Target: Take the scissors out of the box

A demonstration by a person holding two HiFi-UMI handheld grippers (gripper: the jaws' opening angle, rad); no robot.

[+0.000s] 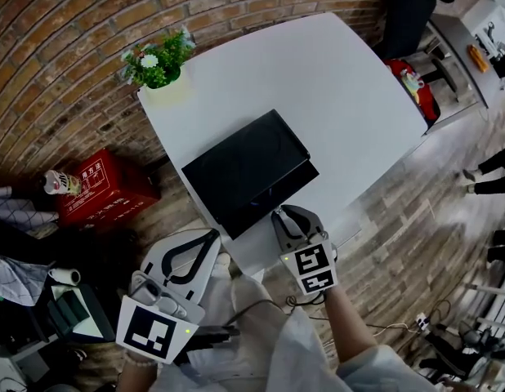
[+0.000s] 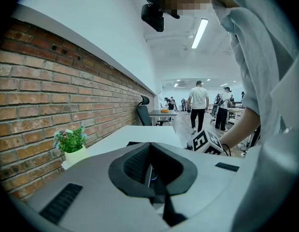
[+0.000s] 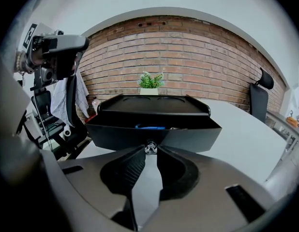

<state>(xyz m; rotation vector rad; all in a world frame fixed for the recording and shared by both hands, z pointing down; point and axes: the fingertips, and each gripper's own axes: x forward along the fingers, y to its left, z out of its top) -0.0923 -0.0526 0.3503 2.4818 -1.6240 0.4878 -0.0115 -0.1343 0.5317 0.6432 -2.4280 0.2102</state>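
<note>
A black box (image 1: 248,166) lies on the white table (image 1: 326,80), its drawer (image 3: 154,134) pulled partly out toward me. Inside the drawer a blue piece (image 3: 150,127) shows, probably the scissors' handle; the rest is hidden. My right gripper (image 1: 279,213) is at the drawer front, its jaws shut on the small clear knob (image 3: 149,146). My left gripper (image 1: 207,239) hangs below the table's near edge, shut and holding nothing, well apart from the box.
A potted plant (image 1: 158,60) stands at the table's far left corner against the brick wall. A red box (image 1: 105,188) and clutter sit on the floor to the left. People (image 2: 198,103) walk in the room beyond.
</note>
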